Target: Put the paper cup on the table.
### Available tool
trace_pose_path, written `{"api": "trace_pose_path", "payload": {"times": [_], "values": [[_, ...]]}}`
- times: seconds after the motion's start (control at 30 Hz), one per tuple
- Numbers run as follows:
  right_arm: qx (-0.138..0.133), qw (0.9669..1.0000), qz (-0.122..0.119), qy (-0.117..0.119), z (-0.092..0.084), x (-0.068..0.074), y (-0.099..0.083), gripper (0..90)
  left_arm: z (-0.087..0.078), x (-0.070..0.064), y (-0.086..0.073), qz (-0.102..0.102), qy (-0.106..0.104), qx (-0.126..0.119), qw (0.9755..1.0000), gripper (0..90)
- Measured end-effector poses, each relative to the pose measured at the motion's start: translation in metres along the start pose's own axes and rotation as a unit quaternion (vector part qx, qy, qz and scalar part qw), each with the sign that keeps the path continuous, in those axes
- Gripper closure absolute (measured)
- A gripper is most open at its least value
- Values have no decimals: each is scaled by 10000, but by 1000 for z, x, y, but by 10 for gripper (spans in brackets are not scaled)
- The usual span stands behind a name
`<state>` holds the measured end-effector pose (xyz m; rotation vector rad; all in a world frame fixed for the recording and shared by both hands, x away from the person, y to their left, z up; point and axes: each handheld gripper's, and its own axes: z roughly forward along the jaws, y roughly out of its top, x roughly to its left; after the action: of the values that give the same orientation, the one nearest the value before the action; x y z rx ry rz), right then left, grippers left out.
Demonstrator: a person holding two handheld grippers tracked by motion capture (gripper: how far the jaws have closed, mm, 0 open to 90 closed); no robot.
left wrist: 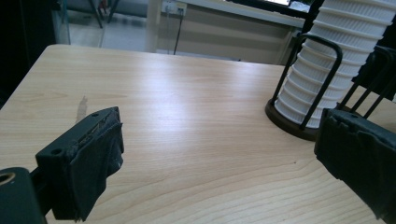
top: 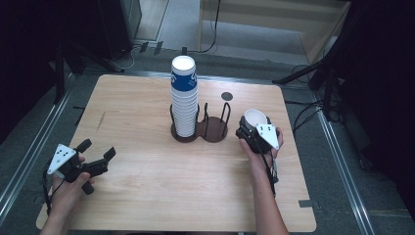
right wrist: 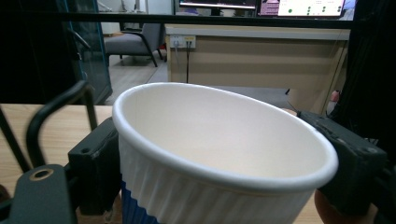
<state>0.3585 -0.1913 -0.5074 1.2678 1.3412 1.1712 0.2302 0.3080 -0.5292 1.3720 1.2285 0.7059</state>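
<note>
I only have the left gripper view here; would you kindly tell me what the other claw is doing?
Observer: The right claw is shut on a paper cup.
Operator: Thanks, where is it relative to the holder?
Observer: Just right of the holder's empty ring, in the high view.
Operator: And the stack's top?
Observer: The top cup of the stack has a blue band.

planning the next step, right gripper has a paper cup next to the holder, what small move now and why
Probably carry the paper cup left over the holder's empty ring and lower it in. The right gripper clamps the cup beside that ring, while the cup stack fills the other one.
</note>
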Motion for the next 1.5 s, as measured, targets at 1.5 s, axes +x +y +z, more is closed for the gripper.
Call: {"api": "trace_pose_path", "payload": {"times": [1.5], "values": [[629, 9967, 169, -484, 75, -27, -18, 137, 11, 6, -18, 108, 185, 290, 9994, 20]]}}
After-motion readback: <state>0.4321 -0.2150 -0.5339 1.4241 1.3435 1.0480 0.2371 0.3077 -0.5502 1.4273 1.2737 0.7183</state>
